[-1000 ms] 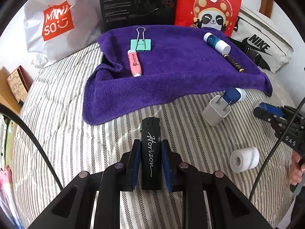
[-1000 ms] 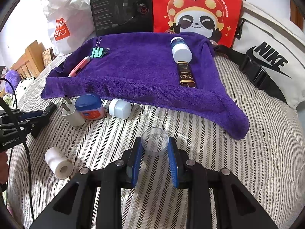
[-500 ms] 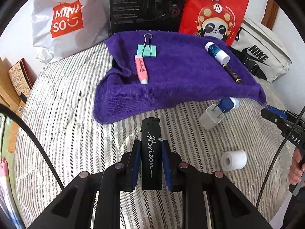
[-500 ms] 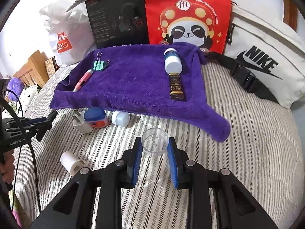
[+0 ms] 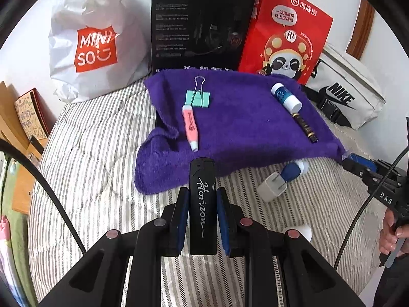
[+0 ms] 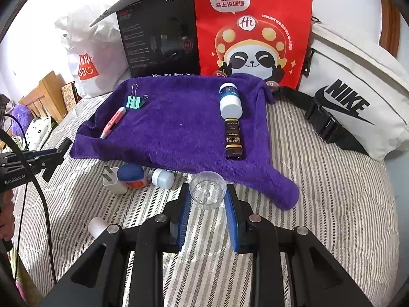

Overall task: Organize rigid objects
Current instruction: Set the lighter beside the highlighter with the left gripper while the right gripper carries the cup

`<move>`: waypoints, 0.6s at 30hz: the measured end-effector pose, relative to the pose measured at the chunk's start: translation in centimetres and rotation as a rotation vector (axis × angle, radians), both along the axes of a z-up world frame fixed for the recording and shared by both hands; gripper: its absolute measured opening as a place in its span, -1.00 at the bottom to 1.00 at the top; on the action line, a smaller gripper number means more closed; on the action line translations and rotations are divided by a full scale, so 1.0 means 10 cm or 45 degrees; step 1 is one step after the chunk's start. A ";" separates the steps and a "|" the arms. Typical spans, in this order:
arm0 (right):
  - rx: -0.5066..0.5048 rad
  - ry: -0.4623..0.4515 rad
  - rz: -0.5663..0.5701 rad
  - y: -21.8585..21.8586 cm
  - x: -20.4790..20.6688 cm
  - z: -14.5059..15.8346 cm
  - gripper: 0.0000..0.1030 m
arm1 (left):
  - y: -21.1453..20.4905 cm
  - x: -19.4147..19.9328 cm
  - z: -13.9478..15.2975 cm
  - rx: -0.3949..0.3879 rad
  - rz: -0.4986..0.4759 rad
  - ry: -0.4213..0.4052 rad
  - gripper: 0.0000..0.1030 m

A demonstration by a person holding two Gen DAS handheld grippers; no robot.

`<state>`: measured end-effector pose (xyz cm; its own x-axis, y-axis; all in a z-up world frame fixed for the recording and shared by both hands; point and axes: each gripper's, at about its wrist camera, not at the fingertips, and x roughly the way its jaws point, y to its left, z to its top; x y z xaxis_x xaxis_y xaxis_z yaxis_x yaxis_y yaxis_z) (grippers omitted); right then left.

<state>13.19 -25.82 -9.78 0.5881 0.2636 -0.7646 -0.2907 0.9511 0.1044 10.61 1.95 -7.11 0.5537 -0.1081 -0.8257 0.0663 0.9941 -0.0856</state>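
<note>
My left gripper is shut on a black lighter marked "Horizon", held above the striped bed. My right gripper is shut on a small clear plastic cup. A purple towel lies ahead of both, carrying a green binder clip, a pink pen, a white-capped blue bottle and a dark tube. In front of the towel lie a white plug, a blue-lidded jar and a small white bottle.
A white tape roll lies on the striped bedcover. A white shopping bag, a black box, a red panda bag and a white waist bag line the back. A hand shows at the right edge.
Both grippers have risen with the lighter and the cup still in them, so the towel and the loose items look smaller and farther below.
</note>
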 end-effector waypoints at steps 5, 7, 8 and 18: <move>-0.004 -0.009 -0.006 -0.01 0.02 0.04 -0.48 | -0.02 0.06 0.05 -0.017 -0.011 -0.017 -0.60; -0.004 -0.009 -0.015 -0.02 0.05 0.06 -0.48 | -0.03 0.10 0.05 -0.022 -0.012 -0.018 -0.60; -0.004 -0.009 -0.019 -0.03 0.05 0.06 -0.48 | -0.03 0.11 0.05 -0.024 -0.010 -0.019 -0.60; 0.001 -0.021 -0.057 -0.14 0.13 0.14 -0.48 | -0.04 0.41 0.04 -0.064 -0.026 -0.016 -0.60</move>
<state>14.47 -27.23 -8.37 0.6118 0.2373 -0.7546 -0.2493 0.9632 0.1008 14.69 1.53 -6.68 0.5612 -0.1610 -0.8119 0.0881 0.9869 -0.1348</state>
